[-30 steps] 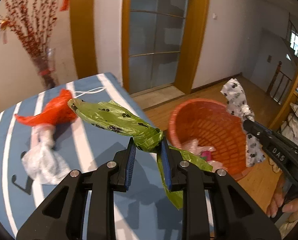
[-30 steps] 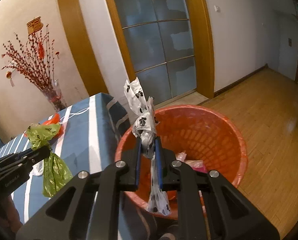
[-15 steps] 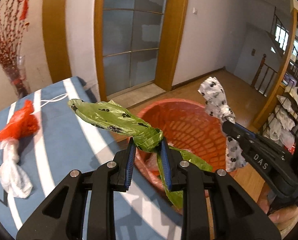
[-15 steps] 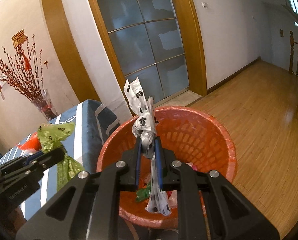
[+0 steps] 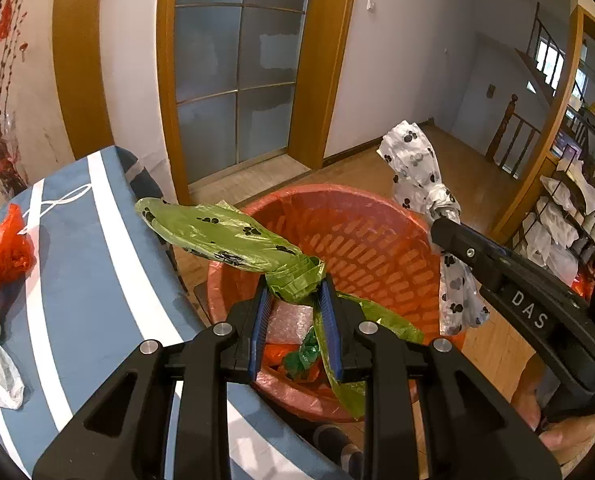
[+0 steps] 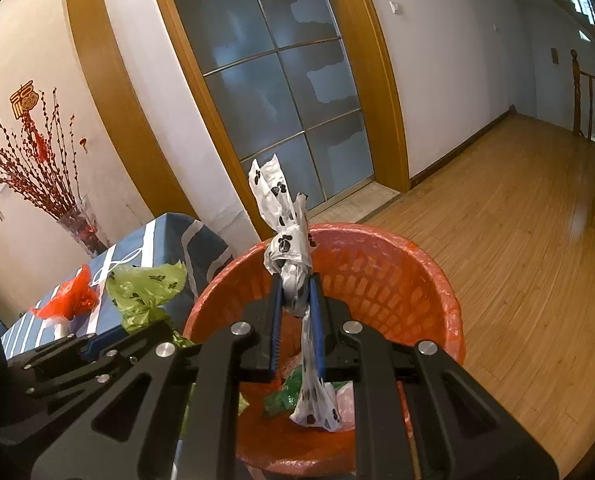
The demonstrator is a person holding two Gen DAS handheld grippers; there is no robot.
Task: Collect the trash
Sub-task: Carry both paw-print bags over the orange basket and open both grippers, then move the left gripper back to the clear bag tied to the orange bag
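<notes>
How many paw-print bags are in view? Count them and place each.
2. The green bag is clamped in the left tool; the white bag in the right tool. Both hang over the orange basket; its contents may hide more.

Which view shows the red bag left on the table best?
The left wrist view: the red bag lies open on the striped table. The right wrist view shows it smaller, behind the green bag.

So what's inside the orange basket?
The basket has a liner and holds a dark green wrapper, clear plastic and orange scraps; the tongs cover the rest.
</notes>
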